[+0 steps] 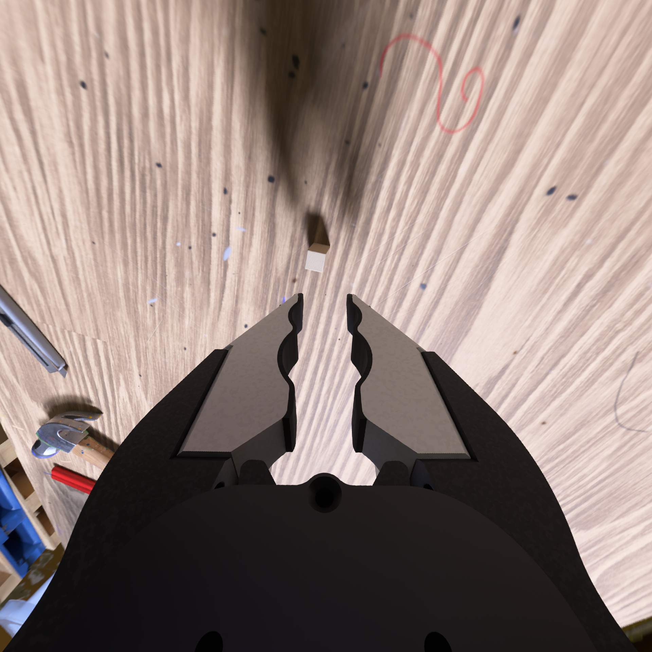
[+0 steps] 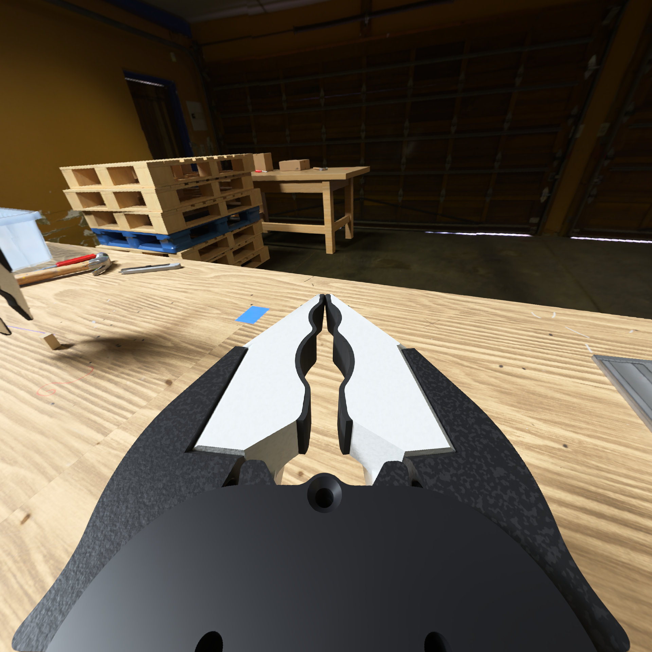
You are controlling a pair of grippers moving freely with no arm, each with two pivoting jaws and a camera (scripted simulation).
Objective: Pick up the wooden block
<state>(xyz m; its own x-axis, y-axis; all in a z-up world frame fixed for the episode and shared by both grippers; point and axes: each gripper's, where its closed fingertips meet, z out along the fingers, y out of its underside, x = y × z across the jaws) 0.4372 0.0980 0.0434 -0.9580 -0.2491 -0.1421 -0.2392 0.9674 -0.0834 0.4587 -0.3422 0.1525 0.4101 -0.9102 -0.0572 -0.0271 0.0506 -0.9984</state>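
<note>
Left wrist view: the left gripper (image 1: 324, 296), jaws parted and empty, points down at the wooden block (image 1: 316, 252) on the table (image 1: 494, 247), just beyond its tips; the block's long axis cannot be judged. Right wrist view: the right gripper (image 2: 324, 296), closed and empty, is well apart from the block (image 2: 51, 340), far left.

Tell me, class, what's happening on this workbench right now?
Two grippers are over a plywood workbench in a workshop. The left gripper hangs above the small wooden block, fingers open and pointing down at it, not yet touching. The block lies alone on the bench. The right gripper is off to the side, shut and empty. A hammer and a utility knife lie at the far edge, untouched.
</note>
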